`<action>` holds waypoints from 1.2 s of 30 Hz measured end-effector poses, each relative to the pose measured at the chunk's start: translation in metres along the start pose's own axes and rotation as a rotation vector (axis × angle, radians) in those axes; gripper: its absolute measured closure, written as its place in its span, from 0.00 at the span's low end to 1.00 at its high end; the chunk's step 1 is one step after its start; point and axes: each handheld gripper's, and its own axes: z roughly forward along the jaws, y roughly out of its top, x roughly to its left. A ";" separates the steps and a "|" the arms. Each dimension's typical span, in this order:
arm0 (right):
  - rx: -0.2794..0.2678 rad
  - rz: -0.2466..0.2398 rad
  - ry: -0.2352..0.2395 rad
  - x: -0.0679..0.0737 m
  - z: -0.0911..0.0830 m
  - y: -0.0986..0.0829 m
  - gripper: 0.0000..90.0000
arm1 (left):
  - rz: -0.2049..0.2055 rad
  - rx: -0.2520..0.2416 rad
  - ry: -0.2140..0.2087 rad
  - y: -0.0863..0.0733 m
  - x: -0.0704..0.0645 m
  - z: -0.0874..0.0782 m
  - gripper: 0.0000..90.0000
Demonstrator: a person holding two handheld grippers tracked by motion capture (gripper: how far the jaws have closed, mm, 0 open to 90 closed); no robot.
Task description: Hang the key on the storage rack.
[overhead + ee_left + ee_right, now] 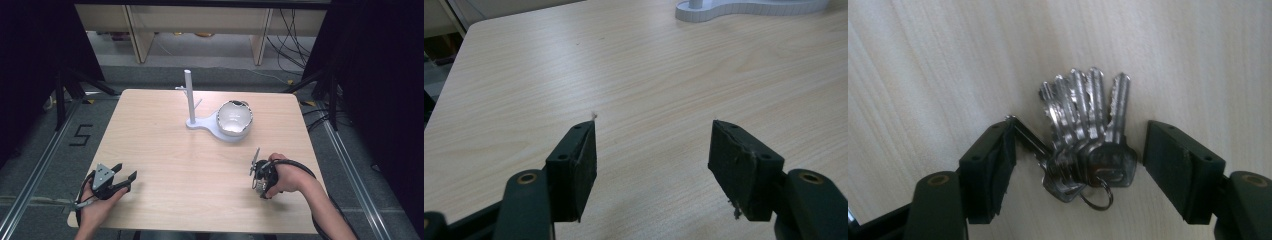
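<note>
A bunch of several silver keys (1083,135) on a ring lies fanned out on the wooden table (170,155). In the right gripper view, my right gripper (1079,145) stands open around it, one jaw on each side of the bunch. The left jaw touches the outermost key. In the high view this right gripper (260,176) points down at the table's right front. My left gripper (127,171) rests at the front left corner, open and holding nothing; its view shows bare wood between the left gripper's (654,145) jaws.
A white stand (189,97) with an upright peg rises from a flat base (749,7) at the back middle of the table. A shiny bowl (234,118) sits on the base's right end. Cables trail from both grippers over the front edge.
</note>
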 end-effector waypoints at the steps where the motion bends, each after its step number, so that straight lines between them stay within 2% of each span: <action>1: 0.008 -0.003 -0.006 0.005 -0.001 0.002 0.35 | 0.003 0.001 -0.001 0.000 0.000 0.000 0.39; 2: 0.013 -0.027 0.002 0.005 -0.001 0.003 0.35 | 0.003 0.001 -0.001 0.000 0.000 0.000 0.39; 3: 0.005 -0.061 -0.009 0.005 0.000 0.003 0.35 | 0.005 0.008 -0.002 0.000 0.000 -0.001 0.39; 5: 0.014 -0.055 0.003 0.008 0.000 0.003 0.36 | 0.008 0.003 -0.005 0.000 0.000 0.000 0.39; 7: 0.023 -0.058 -0.004 0.008 -0.001 0.003 0.36 | 0.008 0.005 -0.002 0.000 -0.001 0.000 0.39; 9: 0.017 -0.096 -0.013 0.006 0.000 0.005 0.41 | 0.009 0.006 -0.002 0.000 -0.001 0.000 0.40; 12: 0.027 -0.074 -0.023 0.008 -0.002 0.006 0.45 | 0.009 0.006 -0.002 0.000 -0.001 0.000 0.40; 14: 0.019 -0.122 -0.023 0.008 -0.003 0.010 0.53 | 0.008 0.007 -0.004 0.000 -0.001 0.000 0.40; 16: 0.022 -0.107 -0.027 0.011 -0.004 0.011 0.58 | 0.007 0.006 -0.004 0.000 -0.001 0.000 0.40; 17: 0.014 -0.133 -0.028 0.010 -0.004 0.011 0.62 | 0.007 0.007 -0.004 0.000 -0.001 0.000 0.40; 19: 0.016 -0.152 -0.027 0.009 -0.004 0.010 0.69 | 0.009 0.008 -0.004 0.000 -0.001 0.000 0.40; 21: 0.027 -0.118 -0.026 0.013 -0.006 0.009 0.75 | 0.012 0.008 -0.007 0.000 -0.001 0.000 0.40; 26: 0.030 -0.178 0.007 0.019 -0.006 0.007 0.89 | 0.014 0.013 -0.003 0.000 -0.002 0.000 0.40; 27: 0.022 -0.225 0.009 0.019 -0.005 0.007 0.91 | 0.015 0.013 -0.004 0.000 -0.002 0.000 0.40; 28: 0.022 -0.225 0.009 0.019 -0.005 0.007 0.91 | 0.015 0.013 -0.004 0.000 -0.002 0.000 0.40; 29: 0.026 -0.259 0.016 0.021 -0.005 0.007 0.93 | 0.015 0.014 -0.003 0.000 -0.002 0.000 0.40; 31: 0.035 -0.251 0.021 0.023 -0.005 0.006 0.93 | 0.015 0.012 -0.006 0.000 -0.002 0.001 0.40; 33: 0.007 -0.322 0.024 0.019 -0.003 0.006 0.92 | 0.016 0.013 -0.005 0.000 -0.002 0.000 0.40; 35: 0.009 -0.308 0.031 0.020 -0.003 0.006 0.85 | 0.016 0.015 -0.001 0.000 -0.002 0.000 0.40; 36: 0.018 -0.241 0.039 0.023 -0.005 0.006 0.78 | 0.016 0.015 -0.002 0.000 -0.002 0.000 0.40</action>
